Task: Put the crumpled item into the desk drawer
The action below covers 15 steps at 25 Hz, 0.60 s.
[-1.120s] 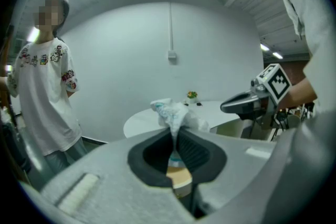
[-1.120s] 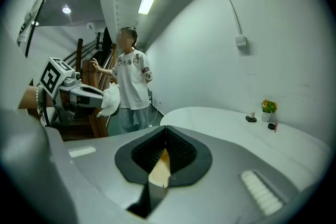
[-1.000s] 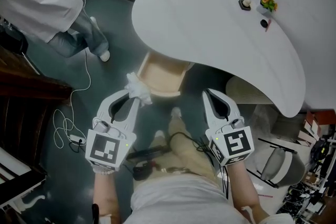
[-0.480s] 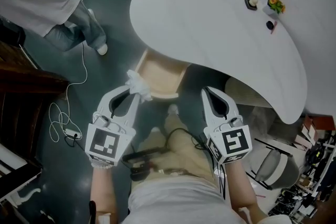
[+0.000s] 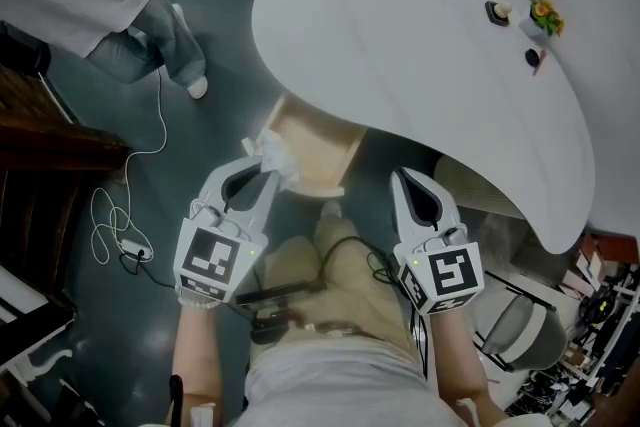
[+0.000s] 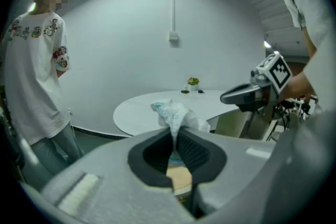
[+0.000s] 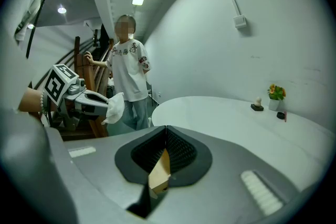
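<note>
1. Under the desk's (image 5: 420,45) near edge the drawer (image 5: 318,153) stands open. The wad (image 5: 273,155) hangs at its left rim, held by the left gripper (image 5: 258,183).
2. In the left gripper view the jaws are clenched on the wad's (image 6: 173,113) lower tail, and most of it bulges free above the tips.
3. We judge the drop goes best if we carry the wad further right, over the drawer's bare floor. We should then lower it between the walls and only after that let go. Freed at the rim, so light a thing could tumble to the floor.
4. Our left hand reaches forward with the marker cube up, and the gripper is angled slightly right toward the drawer.
5. The right gripper (image 5: 412,183) lies roughly parallel, well apart from the left and beside the drawer's right wall. Its jaws are pressed together on nothing.
</note>
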Each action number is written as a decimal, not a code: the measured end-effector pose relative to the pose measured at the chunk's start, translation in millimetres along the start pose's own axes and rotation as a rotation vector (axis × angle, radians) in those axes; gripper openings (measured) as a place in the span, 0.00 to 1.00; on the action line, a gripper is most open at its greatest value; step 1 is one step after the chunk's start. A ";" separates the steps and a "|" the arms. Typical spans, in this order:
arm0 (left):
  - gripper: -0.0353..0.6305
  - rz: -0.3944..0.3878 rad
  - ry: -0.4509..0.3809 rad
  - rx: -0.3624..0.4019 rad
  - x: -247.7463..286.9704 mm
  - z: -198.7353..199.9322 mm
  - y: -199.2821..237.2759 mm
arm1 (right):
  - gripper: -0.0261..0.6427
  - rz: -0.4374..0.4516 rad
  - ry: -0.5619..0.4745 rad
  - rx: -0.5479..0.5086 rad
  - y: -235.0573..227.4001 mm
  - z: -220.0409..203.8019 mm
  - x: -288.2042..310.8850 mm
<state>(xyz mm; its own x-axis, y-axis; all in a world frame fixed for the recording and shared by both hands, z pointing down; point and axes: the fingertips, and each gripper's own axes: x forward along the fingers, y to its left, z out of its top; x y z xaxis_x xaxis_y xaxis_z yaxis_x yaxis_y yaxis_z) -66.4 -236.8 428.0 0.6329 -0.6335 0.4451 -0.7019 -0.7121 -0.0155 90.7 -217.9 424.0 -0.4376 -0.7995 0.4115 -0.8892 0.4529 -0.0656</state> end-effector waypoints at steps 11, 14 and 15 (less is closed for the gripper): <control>0.08 -0.099 0.184 0.040 68.5 -58.4 -7.0 | 0.05 -0.022 0.017 0.037 -29.1 -19.7 17.0; 0.08 -0.134 0.243 0.064 88.0 -77.6 -9.8 | 0.05 -0.030 0.016 0.044 -36.4 -24.6 19.6; 0.08 -0.149 0.262 0.072 96.0 -83.7 -10.5 | 0.05 -0.030 0.017 0.045 -39.6 -27.1 20.7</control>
<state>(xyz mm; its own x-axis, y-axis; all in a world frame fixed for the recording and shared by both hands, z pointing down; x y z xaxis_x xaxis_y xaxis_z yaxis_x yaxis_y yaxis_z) -25.6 -264.8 545.9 0.6143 -0.4277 0.6631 -0.5771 -0.8167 0.0078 120.5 -241.7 459.8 -0.4087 -0.8053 0.4294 -0.9071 0.4102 -0.0941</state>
